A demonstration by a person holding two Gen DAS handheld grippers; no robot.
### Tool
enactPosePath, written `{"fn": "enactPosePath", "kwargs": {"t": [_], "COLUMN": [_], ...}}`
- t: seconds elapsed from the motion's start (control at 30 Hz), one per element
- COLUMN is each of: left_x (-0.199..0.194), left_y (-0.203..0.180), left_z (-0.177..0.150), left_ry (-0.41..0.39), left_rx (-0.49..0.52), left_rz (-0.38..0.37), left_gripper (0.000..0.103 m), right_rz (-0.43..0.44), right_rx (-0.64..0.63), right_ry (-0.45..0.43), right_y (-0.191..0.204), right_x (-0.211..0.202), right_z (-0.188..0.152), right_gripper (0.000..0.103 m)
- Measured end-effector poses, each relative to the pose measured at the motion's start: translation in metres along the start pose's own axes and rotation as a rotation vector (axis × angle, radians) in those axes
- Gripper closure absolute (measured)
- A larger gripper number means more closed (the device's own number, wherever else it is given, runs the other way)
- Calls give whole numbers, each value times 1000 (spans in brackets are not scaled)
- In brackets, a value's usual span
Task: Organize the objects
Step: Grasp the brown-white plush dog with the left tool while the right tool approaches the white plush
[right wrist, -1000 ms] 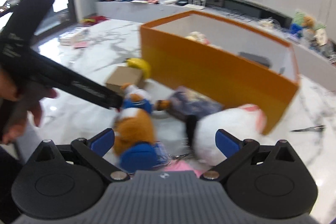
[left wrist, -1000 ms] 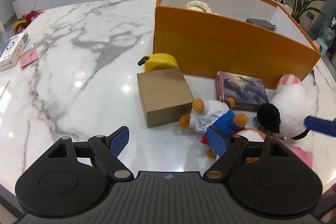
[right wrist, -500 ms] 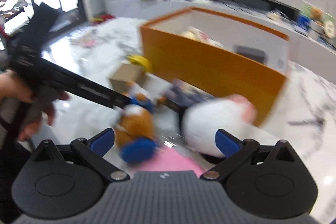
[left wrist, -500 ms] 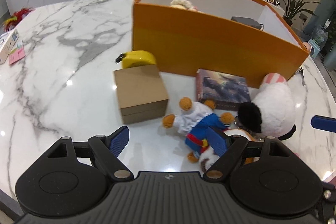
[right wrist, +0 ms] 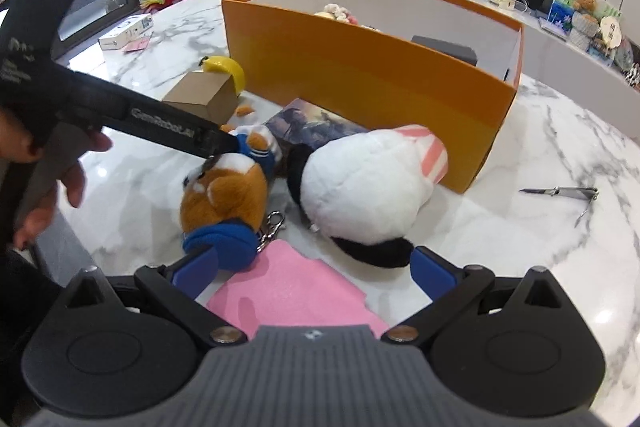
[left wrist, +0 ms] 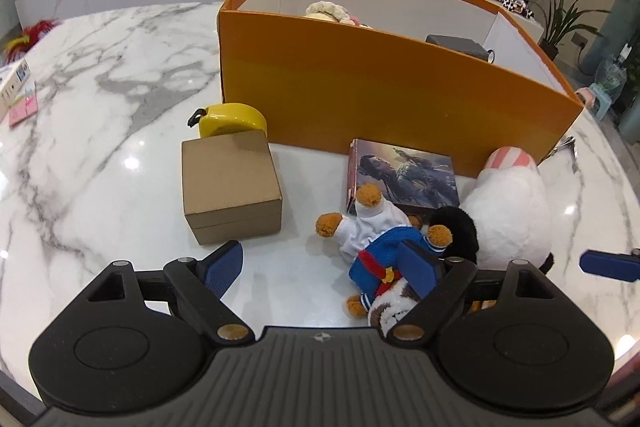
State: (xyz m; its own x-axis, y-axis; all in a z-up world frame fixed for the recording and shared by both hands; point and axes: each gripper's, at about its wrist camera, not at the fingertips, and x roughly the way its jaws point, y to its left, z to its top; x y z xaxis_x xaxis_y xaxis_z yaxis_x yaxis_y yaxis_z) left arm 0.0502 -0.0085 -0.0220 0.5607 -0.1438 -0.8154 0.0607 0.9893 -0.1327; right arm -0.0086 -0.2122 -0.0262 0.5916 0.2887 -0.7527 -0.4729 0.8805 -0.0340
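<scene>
An orange box (left wrist: pixel 384 87) stands on the marble table (left wrist: pixel 100 99) with a cream plush and a dark item inside. In front of it lie a brown cardboard box (left wrist: pixel 230 183), a yellow tape measure (left wrist: pixel 232 117), a picture book (left wrist: pixel 404 171), a brown bear plush in blue clothes (left wrist: pixel 380 251) and a big white plush (left wrist: pixel 508 211). My left gripper (left wrist: pixel 320 265) is open, its right finger over the bear. My right gripper (right wrist: pixel 314 271) is open, just in front of the bear (right wrist: pixel 226 195) and the white plush (right wrist: pixel 364 183), above a pink sheet (right wrist: pixel 296 295).
A metal tool (right wrist: pixel 560 191) lies on the table right of the orange box (right wrist: pixel 368 67). A small white box (left wrist: pixel 12 87) and pink notes lie at the far left. A counter with clutter runs along the back.
My left gripper has shifted left and closer to the bear. My right gripper has swung round and lowered toward the two plushes and the pink sheet.
</scene>
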Motion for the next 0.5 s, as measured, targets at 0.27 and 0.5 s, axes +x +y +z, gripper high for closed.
{"fn": "enactPosePath", "kwargs": {"t": [0.27,0.5], "left_x": [-3,-9], "left_y": [2,8], "left_z": [-2,-1], "left_ry": [12,-22], "left_rx": [-1,10], "left_rz": [-15,22], "left_gripper": [3,3], "right_rz": [-109,-130], "right_rx": [-3,-118], "right_ry": [6,-49], "right_y": [8,52], "right_x": [20,34], "right_z": [3,9], "right_gripper": [1,1]}}
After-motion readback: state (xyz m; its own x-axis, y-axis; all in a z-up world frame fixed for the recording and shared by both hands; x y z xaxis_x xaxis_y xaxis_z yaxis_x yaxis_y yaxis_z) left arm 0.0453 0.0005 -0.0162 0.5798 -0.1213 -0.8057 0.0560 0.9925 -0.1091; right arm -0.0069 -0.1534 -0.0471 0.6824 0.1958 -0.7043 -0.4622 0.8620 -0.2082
